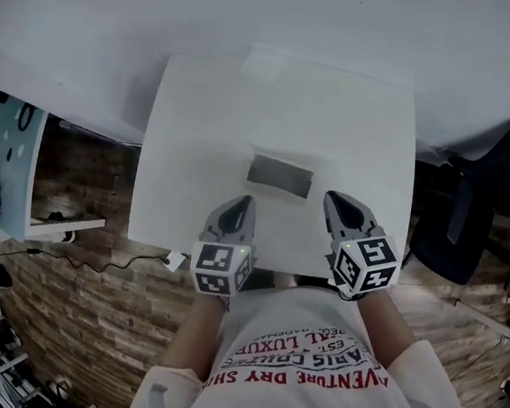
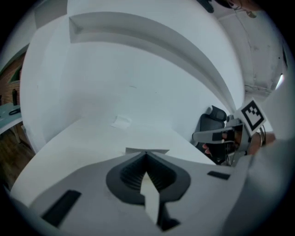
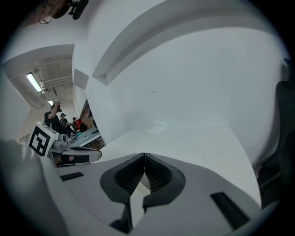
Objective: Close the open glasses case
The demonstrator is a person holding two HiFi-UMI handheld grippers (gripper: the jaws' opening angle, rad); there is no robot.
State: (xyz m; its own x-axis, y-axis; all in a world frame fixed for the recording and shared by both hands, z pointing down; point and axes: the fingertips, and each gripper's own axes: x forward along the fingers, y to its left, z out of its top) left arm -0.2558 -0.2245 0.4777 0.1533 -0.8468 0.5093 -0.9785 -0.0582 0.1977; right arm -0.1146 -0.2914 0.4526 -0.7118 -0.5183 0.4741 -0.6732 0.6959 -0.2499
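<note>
The person holds both forearms forward and low over the near edge of the white rectangular table (image 1: 180, 145). The left gripper (image 1: 244, 203) and the right gripper (image 1: 332, 198) point away from the body, and the grey rectangular glasses case (image 1: 281, 175) lies on the table just beyond and between their tips, touched by neither. Only the head view shows the whole case, and it is too blurred to tell how its lid sits. The left gripper view catches what seems to be a thin grey sliver of it past the jaw tips. Each gripper view shows its ribbed jaws pressed together with nothing between them.
</note>
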